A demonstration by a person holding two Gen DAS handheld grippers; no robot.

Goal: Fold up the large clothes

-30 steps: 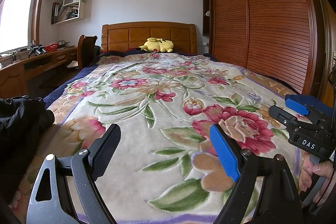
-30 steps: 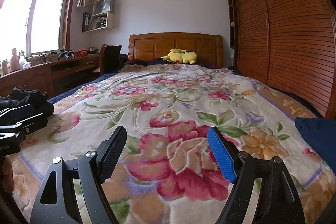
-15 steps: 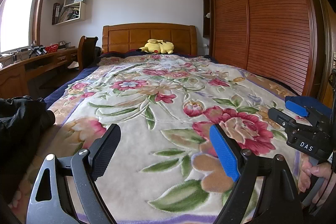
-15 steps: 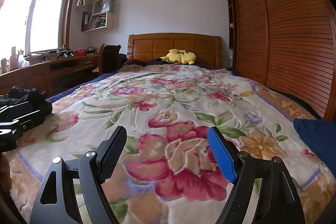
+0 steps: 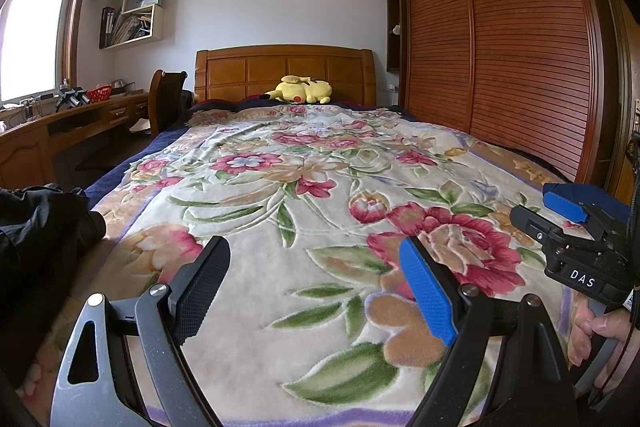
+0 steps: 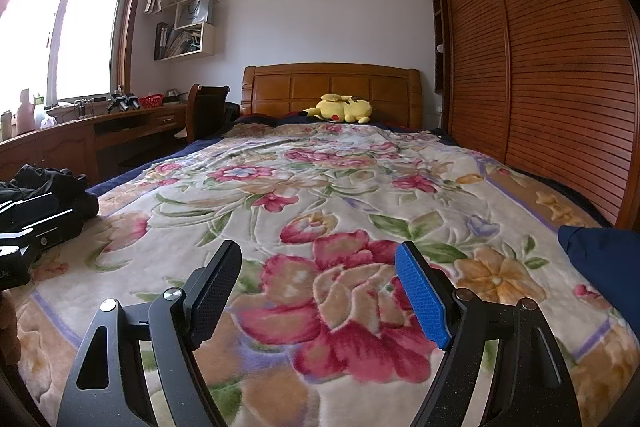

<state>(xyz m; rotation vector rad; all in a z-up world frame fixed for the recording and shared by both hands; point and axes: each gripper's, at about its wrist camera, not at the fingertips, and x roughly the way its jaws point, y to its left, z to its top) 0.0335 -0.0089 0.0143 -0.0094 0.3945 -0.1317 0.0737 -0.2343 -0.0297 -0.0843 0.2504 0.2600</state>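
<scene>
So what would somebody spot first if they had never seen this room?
Probably the big flowery blanket spread over the whole bed, with the yellow plush toy lying at the far end against the wooden headboard. Next come the two open tools up close, the left tool and the right tool, both empty, and a dark pile of clothes at the bed's left edge.

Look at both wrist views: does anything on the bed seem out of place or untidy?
Yes. A black garment lies crumpled at the left edge of the floral blanket, and a navy garment sits bunched at the right edge. Neither is folded. Nothing looks spilled or damaged.
</scene>
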